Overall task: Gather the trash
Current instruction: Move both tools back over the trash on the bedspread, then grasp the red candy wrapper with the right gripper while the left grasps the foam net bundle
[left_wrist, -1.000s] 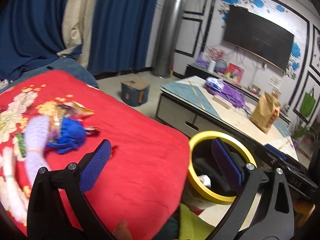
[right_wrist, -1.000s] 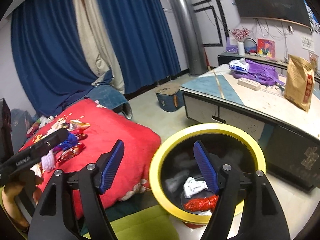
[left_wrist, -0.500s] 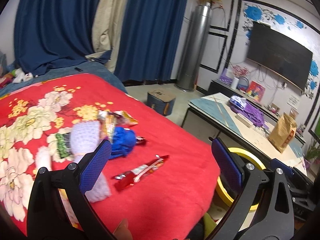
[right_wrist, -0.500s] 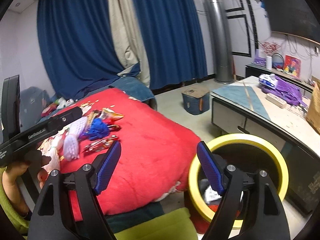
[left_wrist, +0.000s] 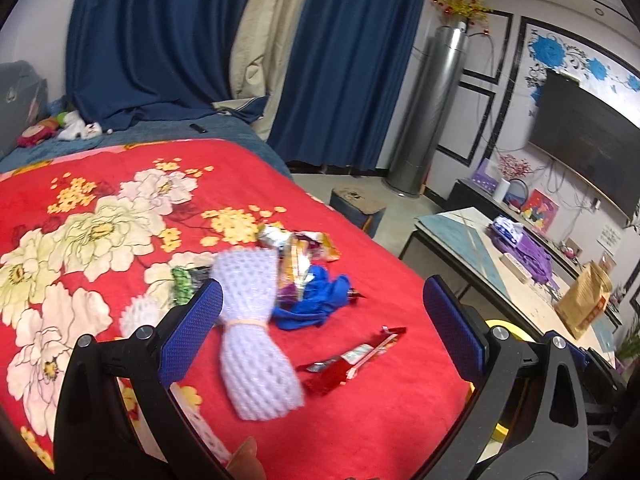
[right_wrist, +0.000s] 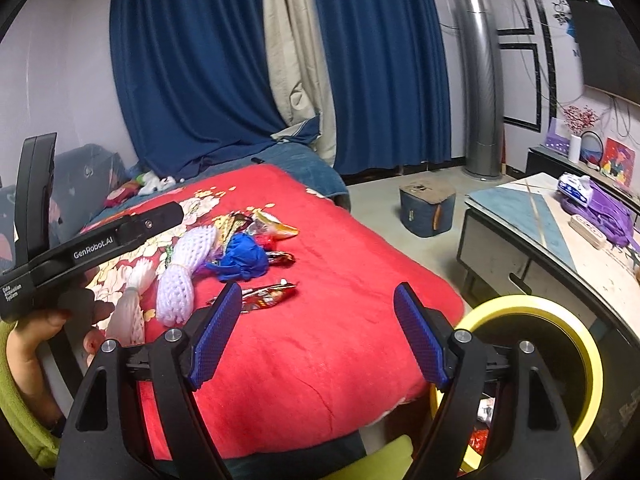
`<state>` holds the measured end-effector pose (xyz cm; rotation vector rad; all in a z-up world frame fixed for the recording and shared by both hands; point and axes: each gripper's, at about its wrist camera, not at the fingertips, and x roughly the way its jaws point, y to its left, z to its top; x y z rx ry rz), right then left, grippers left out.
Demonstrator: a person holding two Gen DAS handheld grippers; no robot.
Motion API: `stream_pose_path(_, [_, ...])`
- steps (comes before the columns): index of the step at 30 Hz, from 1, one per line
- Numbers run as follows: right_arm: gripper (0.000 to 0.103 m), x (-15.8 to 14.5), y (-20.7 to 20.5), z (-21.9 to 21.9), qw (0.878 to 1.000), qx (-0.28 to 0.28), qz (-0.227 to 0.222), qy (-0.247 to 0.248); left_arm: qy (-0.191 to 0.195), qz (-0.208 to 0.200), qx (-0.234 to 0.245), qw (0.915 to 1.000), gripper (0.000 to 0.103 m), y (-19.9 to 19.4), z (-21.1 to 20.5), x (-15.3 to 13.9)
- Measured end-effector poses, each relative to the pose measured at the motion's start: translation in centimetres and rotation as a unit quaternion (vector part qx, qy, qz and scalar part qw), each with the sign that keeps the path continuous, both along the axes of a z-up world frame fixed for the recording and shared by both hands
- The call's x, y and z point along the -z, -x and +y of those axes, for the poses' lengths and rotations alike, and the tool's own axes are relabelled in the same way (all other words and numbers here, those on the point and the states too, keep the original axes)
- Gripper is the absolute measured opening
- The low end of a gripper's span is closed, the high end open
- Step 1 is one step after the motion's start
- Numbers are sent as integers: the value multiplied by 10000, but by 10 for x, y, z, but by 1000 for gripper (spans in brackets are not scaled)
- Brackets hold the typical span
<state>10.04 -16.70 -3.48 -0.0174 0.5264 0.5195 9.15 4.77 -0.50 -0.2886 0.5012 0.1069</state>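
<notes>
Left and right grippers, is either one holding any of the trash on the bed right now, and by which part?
Nothing is held. The left gripper and right gripper both stand open, with the red wrapper and other trash lying loose on the red blanket.

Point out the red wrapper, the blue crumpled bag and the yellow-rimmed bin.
red wrapper (left_wrist: 352,360), left wrist view, middle of the wrapper.
blue crumpled bag (right_wrist: 240,258), right wrist view, centre of the bundle.
yellow-rimmed bin (right_wrist: 532,305), right wrist view, top of the yellow rim.

Yellow-rimmed bin (left_wrist: 496,326) mostly behind tongs
</notes>
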Motion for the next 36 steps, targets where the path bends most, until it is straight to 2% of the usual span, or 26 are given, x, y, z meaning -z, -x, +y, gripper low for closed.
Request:
stream_pose_path(6, [76,7,-18,17,9997,-125,230,26,115,236,-184,9995,92,-7,23,8])
stream_pose_path(13, [75,17,-48,42,9977,-203,646,-31,268,389,-137,9988,92,-13,42,16])
stream_pose_path(21, [68,34,-69,68,9939,-313,1057,47,413,661,101,9969,72,-22,46,28])
stream_pose_path(26, [64,46,-80,75,9906,-327,1325,64,649,828,292,9940,70,-27,46,38])
stream_pose_path(36, [58,61,-95,79,9831,-347,1796,-86,573,1166,387,9908,70,-34,38,54])
